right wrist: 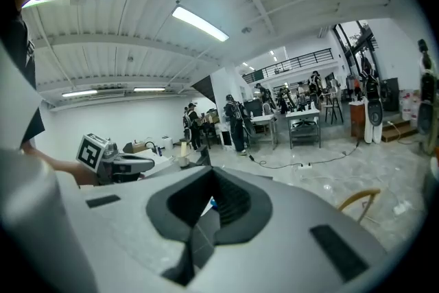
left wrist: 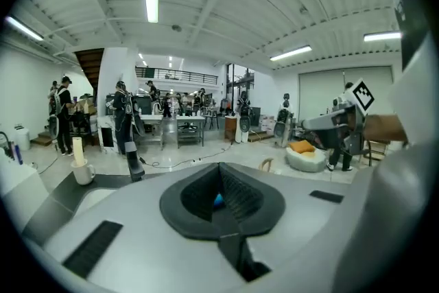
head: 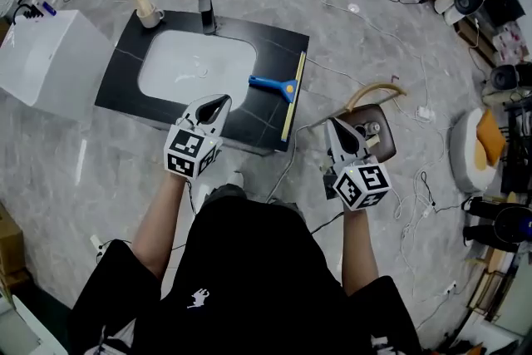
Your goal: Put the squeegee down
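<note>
The squeegee (head: pixel 278 86), with a blue handle and a long yellow blade, lies flat on the right part of the black countertop (head: pixel 270 41), beside the white basin (head: pixel 195 62). Neither gripper touches it. My left gripper (head: pixel 218 106) hovers over the counter's near edge, left of the squeegee, jaws shut with nothing in them. My right gripper (head: pixel 339 131) hangs off the counter's right side, above the floor, also shut and empty. In the left gripper view the jaws (left wrist: pixel 221 178) meet, and a speck of blue shows past them. The right gripper view shows its jaws (right wrist: pixel 212 185) closed together.
A dark faucet (head: pixel 205 11) and a cup (head: pixel 150 13) stand at the counter's back edge. A white cabinet (head: pixel 50 54) sits to the left. A wooden chair (head: pixel 374 116) stands close by my right gripper. Cables trail over the marble floor, and people stand far off.
</note>
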`<state>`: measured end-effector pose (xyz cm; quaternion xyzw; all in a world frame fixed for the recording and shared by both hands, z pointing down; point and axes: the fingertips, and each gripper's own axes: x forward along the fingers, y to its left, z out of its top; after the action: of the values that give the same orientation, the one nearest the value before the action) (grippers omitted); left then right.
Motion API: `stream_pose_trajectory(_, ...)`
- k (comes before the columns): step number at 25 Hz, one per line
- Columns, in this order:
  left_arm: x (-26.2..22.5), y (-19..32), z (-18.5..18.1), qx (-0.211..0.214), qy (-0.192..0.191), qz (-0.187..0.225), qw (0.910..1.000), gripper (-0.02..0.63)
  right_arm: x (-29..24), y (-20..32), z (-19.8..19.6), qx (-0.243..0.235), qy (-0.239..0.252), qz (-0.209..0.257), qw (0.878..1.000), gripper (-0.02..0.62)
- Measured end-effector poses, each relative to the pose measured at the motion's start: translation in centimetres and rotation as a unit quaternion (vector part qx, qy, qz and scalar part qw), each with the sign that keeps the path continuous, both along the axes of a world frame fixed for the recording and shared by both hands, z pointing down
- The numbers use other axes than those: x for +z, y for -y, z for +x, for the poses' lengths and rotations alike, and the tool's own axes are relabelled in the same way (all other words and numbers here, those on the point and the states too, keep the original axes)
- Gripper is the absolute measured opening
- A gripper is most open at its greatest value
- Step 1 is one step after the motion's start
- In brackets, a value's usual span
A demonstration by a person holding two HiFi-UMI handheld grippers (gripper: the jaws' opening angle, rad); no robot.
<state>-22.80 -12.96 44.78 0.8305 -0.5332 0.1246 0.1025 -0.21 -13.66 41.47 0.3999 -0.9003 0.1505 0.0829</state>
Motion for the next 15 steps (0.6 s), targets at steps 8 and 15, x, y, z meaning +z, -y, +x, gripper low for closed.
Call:
stream_pose_trajectory(8,-2.2,-3.8,5.0,-0.077,-0.001,0.031,0.9965,0.003,-1.7,-2.3,4.8,-0.029,0.010,0.005,1.000,0.002)
stream_pose_trajectory(15,-4.3,-8.6,8.7,-0.137,0.000,0.066,0.9884,0.003,-2.8,-5.7,8.1,-0.058,0.020,0.029,0.998,0.002)
